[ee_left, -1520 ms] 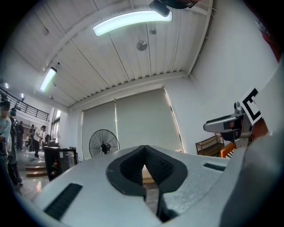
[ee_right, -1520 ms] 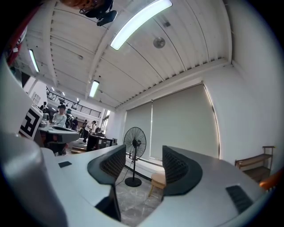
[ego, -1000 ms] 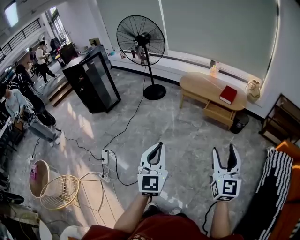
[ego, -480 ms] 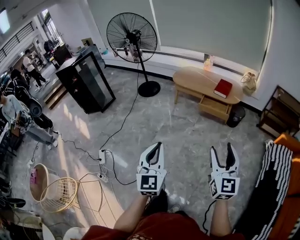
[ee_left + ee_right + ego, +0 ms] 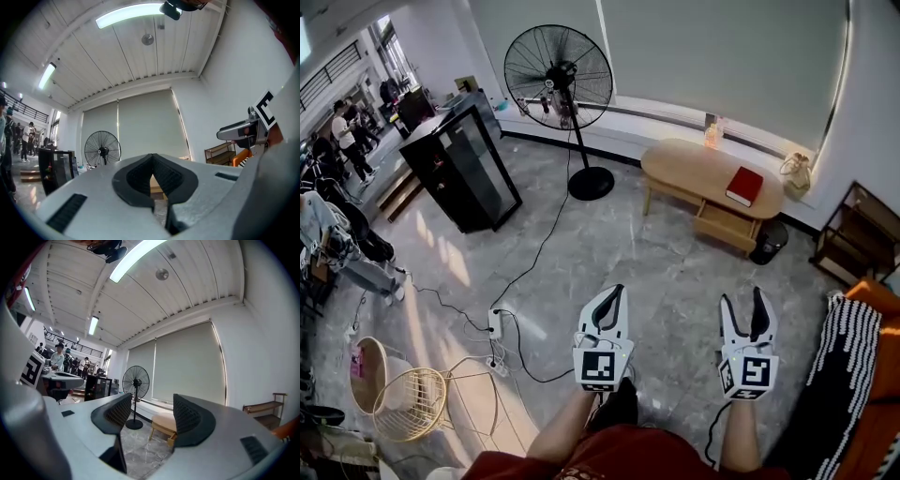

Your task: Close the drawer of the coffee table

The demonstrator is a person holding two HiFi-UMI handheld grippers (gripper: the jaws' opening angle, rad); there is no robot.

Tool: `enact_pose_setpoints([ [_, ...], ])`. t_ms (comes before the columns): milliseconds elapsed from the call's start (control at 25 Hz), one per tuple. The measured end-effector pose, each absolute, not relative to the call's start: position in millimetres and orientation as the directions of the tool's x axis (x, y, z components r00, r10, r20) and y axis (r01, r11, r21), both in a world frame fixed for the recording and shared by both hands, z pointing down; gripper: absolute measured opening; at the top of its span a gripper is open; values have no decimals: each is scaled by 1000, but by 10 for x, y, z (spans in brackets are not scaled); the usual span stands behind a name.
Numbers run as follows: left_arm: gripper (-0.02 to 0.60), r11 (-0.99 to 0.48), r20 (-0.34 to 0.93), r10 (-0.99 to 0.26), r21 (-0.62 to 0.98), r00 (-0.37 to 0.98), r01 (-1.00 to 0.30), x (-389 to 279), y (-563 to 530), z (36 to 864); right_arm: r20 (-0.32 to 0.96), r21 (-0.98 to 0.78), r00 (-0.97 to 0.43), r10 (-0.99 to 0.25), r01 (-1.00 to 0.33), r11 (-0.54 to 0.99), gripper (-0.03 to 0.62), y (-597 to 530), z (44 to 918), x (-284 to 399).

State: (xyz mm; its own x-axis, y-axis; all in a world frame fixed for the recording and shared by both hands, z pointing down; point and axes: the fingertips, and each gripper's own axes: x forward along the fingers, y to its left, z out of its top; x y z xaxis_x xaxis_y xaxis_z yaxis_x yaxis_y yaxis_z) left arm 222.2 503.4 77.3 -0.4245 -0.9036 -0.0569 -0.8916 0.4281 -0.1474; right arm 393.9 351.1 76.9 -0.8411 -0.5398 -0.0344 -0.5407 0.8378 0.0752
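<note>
Grippers both empty: left gripper (image 5: 617,292) has its tips pinched together on nothing, right gripper (image 5: 744,300) stands wide open, and both point level over the marble floor (image 5: 609,239). Coffee table (image 5: 694,164) is well apart, ahead and a little right, long axis slanting across the view, with its drawer (image 5: 724,225) pulled out toward the person, so the right gripper looks nearer. Against the earlier frame the table sits slightly further left and higher, gripper poses unchanged.
</note>
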Motion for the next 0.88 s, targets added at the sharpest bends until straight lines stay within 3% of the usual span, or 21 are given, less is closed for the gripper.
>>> enact_pose_setpoints([
  [880, 8, 388, -28, -921, -111, -387, -915, -343, 3957, 1030, 48, 121, -817, -575, -566, 815, 262, 2493, 892, 1434],
])
